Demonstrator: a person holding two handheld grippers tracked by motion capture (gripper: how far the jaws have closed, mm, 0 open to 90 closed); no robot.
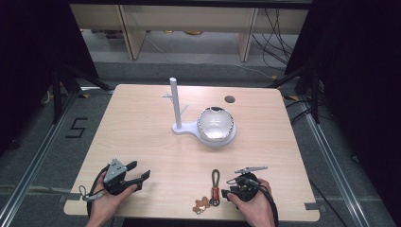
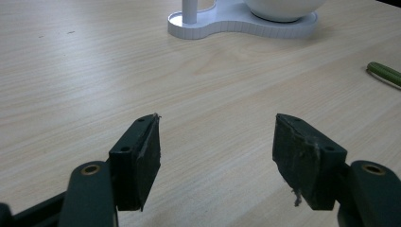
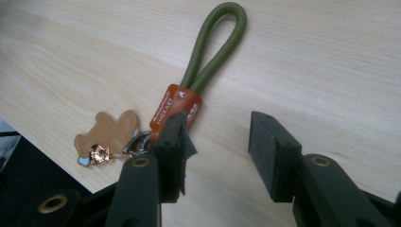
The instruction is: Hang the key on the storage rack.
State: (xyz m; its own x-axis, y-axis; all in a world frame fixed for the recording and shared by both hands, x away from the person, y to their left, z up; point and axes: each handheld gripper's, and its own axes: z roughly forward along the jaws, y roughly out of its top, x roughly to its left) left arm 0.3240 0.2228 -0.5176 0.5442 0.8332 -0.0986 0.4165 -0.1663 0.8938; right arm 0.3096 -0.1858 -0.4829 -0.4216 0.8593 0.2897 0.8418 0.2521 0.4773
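A keychain lies near the table's front edge: a green cord loop (image 1: 215, 177) (image 3: 215, 47), an orange tag (image 1: 214, 193) (image 3: 172, 106) and a brown leather charm (image 1: 202, 205) (image 3: 111, 130). My right gripper (image 1: 228, 187) (image 3: 217, 142) is just right of it, open, with bare table between its jaws. Its left jaw stands in front of the tag's lower end. My left gripper (image 1: 140, 169) (image 2: 215, 142) rests at the front left, open and holding nothing. The cord's tip (image 2: 385, 73) shows at the right edge of the left gripper view.
A white stand with an upright peg pole (image 1: 174, 101) and a flat base (image 1: 189, 128) (image 2: 236, 23) sits mid-table, and a shiny bowl (image 1: 216, 124) rests on its right side. There is a small dark hole (image 1: 230, 99) in the tabletop behind it. The charm lies close to the front edge.
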